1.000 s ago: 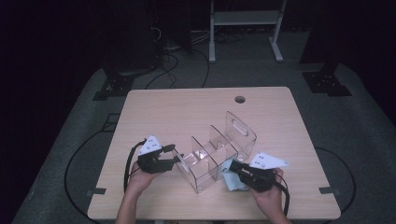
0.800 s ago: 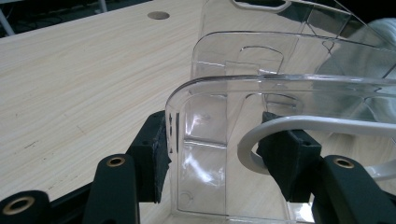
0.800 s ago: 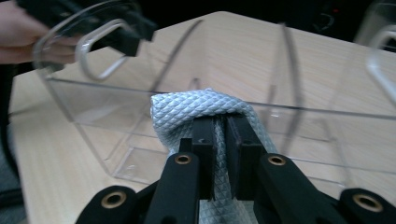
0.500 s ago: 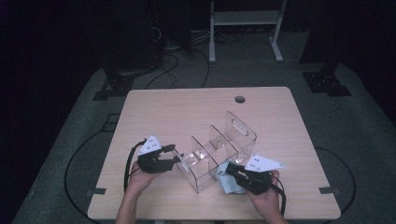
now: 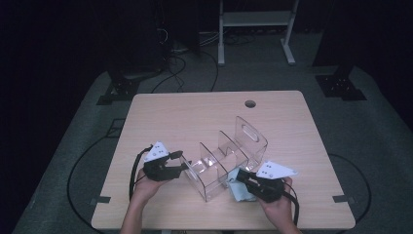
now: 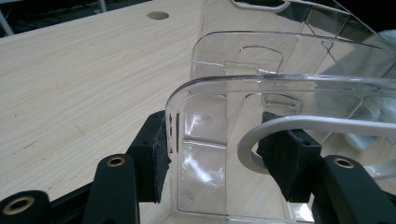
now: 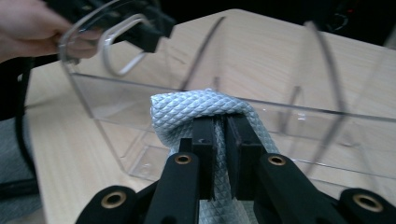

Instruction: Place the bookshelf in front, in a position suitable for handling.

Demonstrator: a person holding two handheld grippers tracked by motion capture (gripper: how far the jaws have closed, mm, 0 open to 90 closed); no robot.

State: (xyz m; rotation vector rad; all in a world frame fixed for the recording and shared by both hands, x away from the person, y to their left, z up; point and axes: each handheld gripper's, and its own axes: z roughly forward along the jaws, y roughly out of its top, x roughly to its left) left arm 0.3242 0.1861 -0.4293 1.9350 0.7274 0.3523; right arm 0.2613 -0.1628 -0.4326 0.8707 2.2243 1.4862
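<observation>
2 grippers at work. Left gripper (image 5: 184, 165) pinches the near end wall of the clear organizer (image 5: 229, 158), which lies near the table's (image 5: 195, 112) 6 o'clock edge. Right gripper (image 5: 242, 178) is clamped on a folded grey-blue cloth (image 7: 205, 109), pressed against the organizer's outer side wall at its 5 o'clock corner. Wiping looks under way, judging by the contact: this outer side is being cleaned; the 3 compartments inside and the far handle wall (image 5: 251, 134) probably remain. Progress cannot be judged from the plastic itself.

Dark lab: table (image 5: 195, 112), floor cables (image 5: 185, 68)
</observation>
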